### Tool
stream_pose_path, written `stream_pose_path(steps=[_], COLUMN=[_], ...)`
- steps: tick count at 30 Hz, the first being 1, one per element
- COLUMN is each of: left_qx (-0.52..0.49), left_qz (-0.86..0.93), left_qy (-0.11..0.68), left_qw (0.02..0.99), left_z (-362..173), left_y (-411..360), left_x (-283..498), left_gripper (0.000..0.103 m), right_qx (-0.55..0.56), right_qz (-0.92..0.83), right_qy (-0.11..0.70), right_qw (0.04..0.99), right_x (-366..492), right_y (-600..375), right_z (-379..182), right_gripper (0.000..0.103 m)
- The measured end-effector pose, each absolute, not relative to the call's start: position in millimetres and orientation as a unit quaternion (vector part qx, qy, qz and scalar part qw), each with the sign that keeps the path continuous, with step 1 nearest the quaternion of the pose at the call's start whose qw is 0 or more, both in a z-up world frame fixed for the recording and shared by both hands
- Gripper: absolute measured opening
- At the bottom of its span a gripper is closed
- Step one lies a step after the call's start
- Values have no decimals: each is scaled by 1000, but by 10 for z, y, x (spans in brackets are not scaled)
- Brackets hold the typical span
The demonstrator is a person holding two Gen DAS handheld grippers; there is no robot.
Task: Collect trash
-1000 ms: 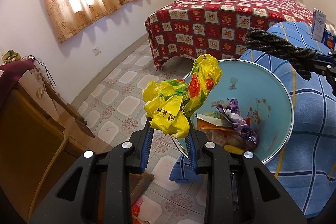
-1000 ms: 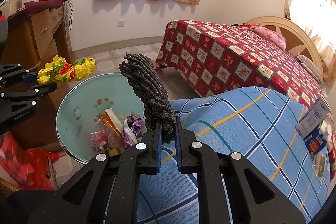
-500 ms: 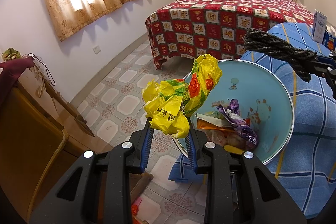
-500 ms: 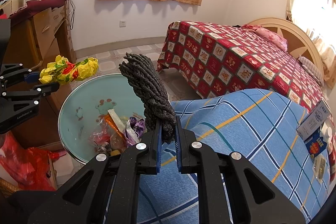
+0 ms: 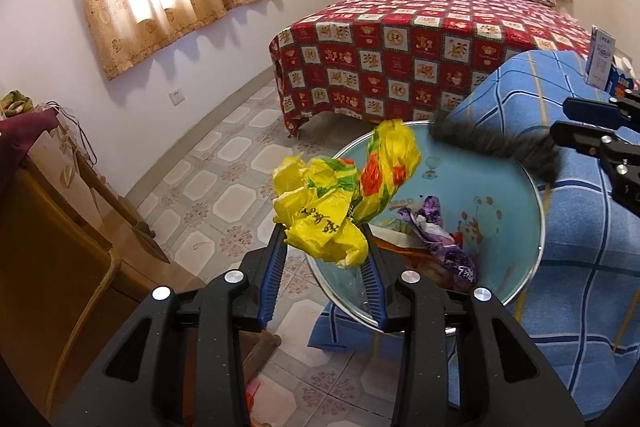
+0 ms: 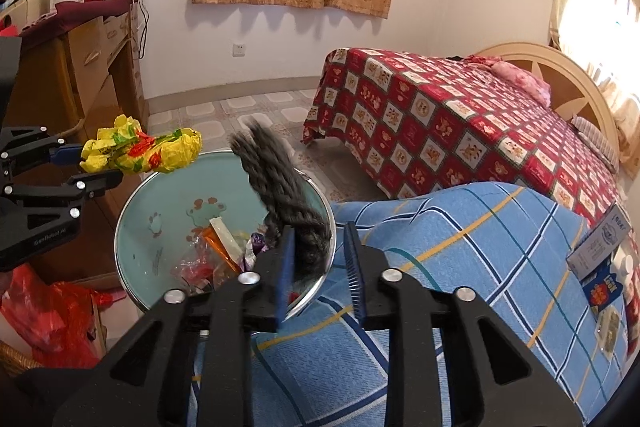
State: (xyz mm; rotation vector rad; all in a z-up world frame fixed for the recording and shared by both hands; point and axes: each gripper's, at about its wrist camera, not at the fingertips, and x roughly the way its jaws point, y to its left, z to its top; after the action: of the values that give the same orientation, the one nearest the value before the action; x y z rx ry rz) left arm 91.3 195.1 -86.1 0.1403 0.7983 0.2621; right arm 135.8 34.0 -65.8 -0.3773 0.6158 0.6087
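A round pale-blue basin with a metal rim [image 6: 132, 211], serving as the trash bin, is sitting at the corner of a surface draped in a blue checked cloth [image 6: 460, 247], with wrappers already piled inside it. Over its far rim a dark grey knitted rope-like piece [image 6: 280, 187] is hanging blurred, its lower end lying against the inner face of one finger of the right claw [image 6: 320, 259]. That claw is standing spread wide, gripping nothing, pointing forward and slightly down over the basin's near rim.

The left claw [image 5: 326, 247] is clamping a crumpled yellow plastic bag with red and green print [image 5: 332, 199], reaching in from the side opposite the right claw, its fingers angled up so the bag is poking above the basin's edge.

The grey piece looks to be in the middle of being let go, and I judge it could go wrong here: it is long and leaning across the rim, so it may snag on the finger or flop outward onto the cloth instead of sliding in. The yellow bag is light and, as far as I can tell, not yet fully above the opening, so releasing it now might drop it on the tiled floor [image 5: 208, 195]. The basin is also sitting close to the corner, so a knock from either claw could tip it.
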Motion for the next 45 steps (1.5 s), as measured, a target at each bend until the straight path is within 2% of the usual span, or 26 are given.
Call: stream_pose_path(steps=[1, 3, 7, 9, 12, 19, 21, 26, 45], left_qx=[68, 67, 63, 59, 53, 46, 44, 42, 41], left_qz=[128, 130, 132, 136, 140, 132, 132, 135, 134], left_qy=[386, 381, 371, 360, 338, 293, 284, 265, 261], left_qw=[911, 913, 917, 921, 929, 946, 949, 954, 955], left_z=[-854, -838, -768, -690, -537, -209, -142, -21, 16], left_y=[1932, 1916, 1898, 1903, 1875, 1751, 1731, 1711, 1679], left_x=[917, 903, 866, 826, 737, 566, 521, 457, 420], left_gripper=[43, 61, 65, 75, 83, 85, 91, 91, 95], right_qx=[-181, -174, -152, -135, -113, -92, -89, -85, -82], right_qz=[294, 290, 281, 272, 256, 233, 229, 219, 218], right_qy=[296, 294, 289, 284, 268, 237, 226, 212, 205], right_qw=[891, 894, 902, 910, 922, 939, 943, 949, 951], right_x=[1356, 1341, 1296, 1230, 1090, 816, 743, 641, 545], right_y=[332, 289, 151, 33, -140, -400, -444, -555, -609], right_z=[-654, -637, -574, -506, -407, -215, -153, -68, -20], right_gripper=[36, 46, 57, 61, 68, 73, 73, 76, 77])
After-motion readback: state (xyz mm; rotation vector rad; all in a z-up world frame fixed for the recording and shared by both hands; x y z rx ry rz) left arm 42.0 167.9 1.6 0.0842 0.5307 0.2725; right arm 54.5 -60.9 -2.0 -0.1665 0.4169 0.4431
